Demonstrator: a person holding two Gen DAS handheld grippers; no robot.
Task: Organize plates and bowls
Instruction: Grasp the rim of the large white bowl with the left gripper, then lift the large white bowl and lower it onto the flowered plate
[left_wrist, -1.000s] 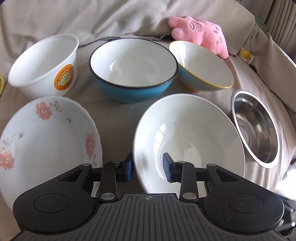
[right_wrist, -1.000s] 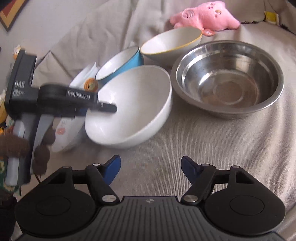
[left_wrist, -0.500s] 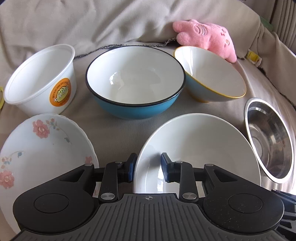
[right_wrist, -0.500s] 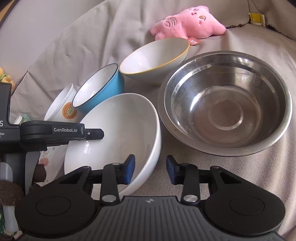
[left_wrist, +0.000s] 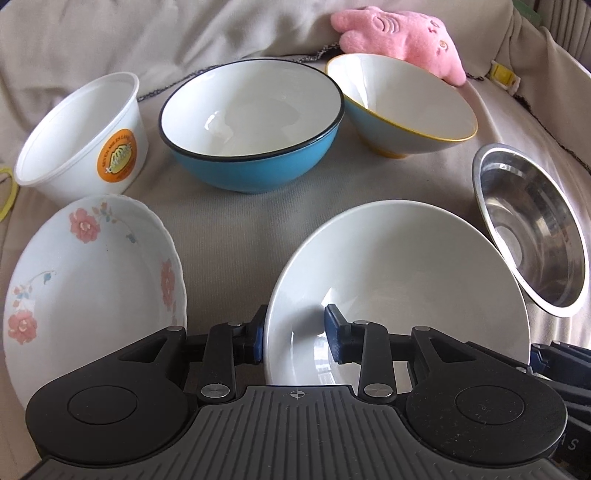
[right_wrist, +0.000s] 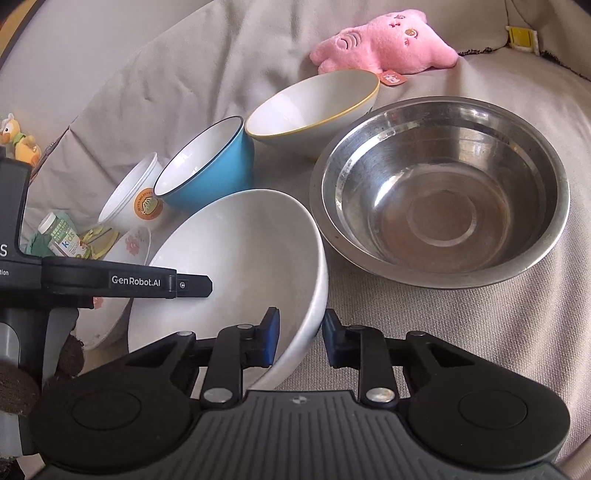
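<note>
"GenRobot.AI" marks left hand-held gripper (right_wrist: 192, 284), opening astride white bowl (right_wrist: 236, 258); right (right_wrist: 299, 341) closing on it.

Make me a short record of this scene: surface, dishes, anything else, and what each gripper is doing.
surface: beige cloth
dishes: white bowl, blue bowl, yellow-rimmed bowl, steel bowl, floral plate, plastic tub
other: pink plush toy
left gripper: jaws opening, white bowl's rim between them
right gripper: jaws closing on another part of that rim
</note>
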